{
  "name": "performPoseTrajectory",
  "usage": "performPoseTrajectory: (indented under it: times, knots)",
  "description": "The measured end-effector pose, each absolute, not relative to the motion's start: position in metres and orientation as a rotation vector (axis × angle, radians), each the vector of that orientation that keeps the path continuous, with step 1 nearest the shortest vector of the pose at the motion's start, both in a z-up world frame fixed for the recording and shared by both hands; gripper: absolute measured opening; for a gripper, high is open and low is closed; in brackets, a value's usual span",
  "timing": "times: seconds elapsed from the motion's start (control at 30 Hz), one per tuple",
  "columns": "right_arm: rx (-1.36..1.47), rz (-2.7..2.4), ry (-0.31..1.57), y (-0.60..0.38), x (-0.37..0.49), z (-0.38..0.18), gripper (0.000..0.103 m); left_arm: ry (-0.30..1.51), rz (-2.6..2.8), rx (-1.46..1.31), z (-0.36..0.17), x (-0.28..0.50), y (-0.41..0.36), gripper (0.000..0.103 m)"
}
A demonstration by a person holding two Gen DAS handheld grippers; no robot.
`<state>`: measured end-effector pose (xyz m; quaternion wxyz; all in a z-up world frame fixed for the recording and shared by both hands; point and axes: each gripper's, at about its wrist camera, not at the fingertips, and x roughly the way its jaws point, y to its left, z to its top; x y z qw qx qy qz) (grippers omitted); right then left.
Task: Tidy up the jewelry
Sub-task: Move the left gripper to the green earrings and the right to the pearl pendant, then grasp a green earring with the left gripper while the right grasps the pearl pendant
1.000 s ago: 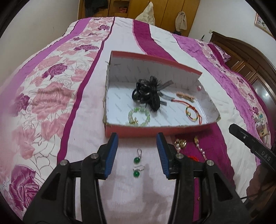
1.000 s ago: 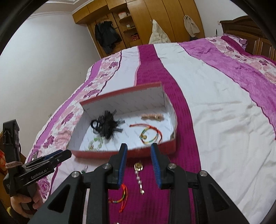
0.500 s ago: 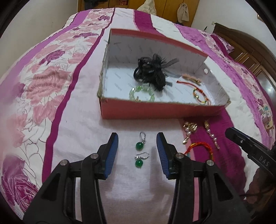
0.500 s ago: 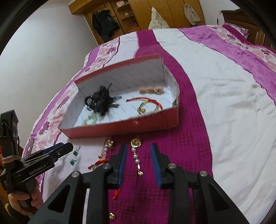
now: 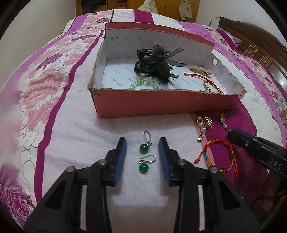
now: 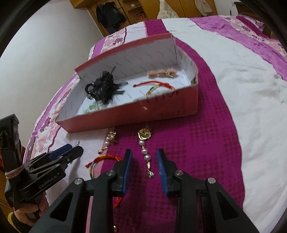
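Bedspread (image 5: 75, 143), green earrings (image 5: 144, 148) between fingers (image 5: 121, 157)

I am working in a home bedroom. A bed under a pink-and-magenta floral striped quilt (image 5: 44, 86) fills my view, with a dark carved wooden headboard (image 5: 254, 44) and tall wooden wardrobes (image 6: 143, 10) behind.

On the bed (image 5: 75, 136), two green-bead hook earrings (image 5: 145, 152) lie before the red cardboard box (image 5: 161, 104); pearl-drop gold earrings (image 6: 145, 148) and a multicoloured cord bracelet (image 5: 220, 154) lie to their right.

Green-bead earrings (image 5: 145, 157) flat on bedspread; pearl earring (image 6: 146, 152) before red box (image 6: 161, 109)
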<state>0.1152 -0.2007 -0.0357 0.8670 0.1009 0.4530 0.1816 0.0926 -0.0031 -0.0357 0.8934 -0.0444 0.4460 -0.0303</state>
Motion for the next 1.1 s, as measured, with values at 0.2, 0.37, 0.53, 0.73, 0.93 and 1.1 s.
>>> performPoseTrajectory:
  times: [0.2, 0.37, 0.53, 0.73, 0.93, 1.1]
  knots:
    - [0.199, 0.383, 0.949, -0.196, 0.121, -0.042, 0.031, 0.919, -0.087, -0.119, -0.039, 0.096, -0.002, 0.010]
    - [0.189, 0.383, 0.941, -0.196, 0.122, -0.044, 0.027, 0.917, -0.102, -0.145, -0.040, 0.097, 0.000, 0.007]
    - [0.205, 0.373, 0.935, -0.201, 0.123, -0.046, 0.013, 0.913, -0.107, -0.183, -0.037, 0.096, 0.004, 0.007]
    - [0.241, 0.388, 0.910, -0.206, 0.116, -0.039, 0.013, 0.895, -0.107, -0.194, -0.027, 0.086, 0.006, 0.007]
    - [0.246, 0.395, 0.876, -0.209, 0.103, -0.027, 0.013, 0.872, -0.117, -0.185, -0.015, 0.076, 0.002, 0.007]
    - [0.260, 0.397, 0.845, -0.213, 0.090, -0.017, 0.013, 0.849, -0.119, -0.184, -0.006, 0.067, 0.000, 0.007]
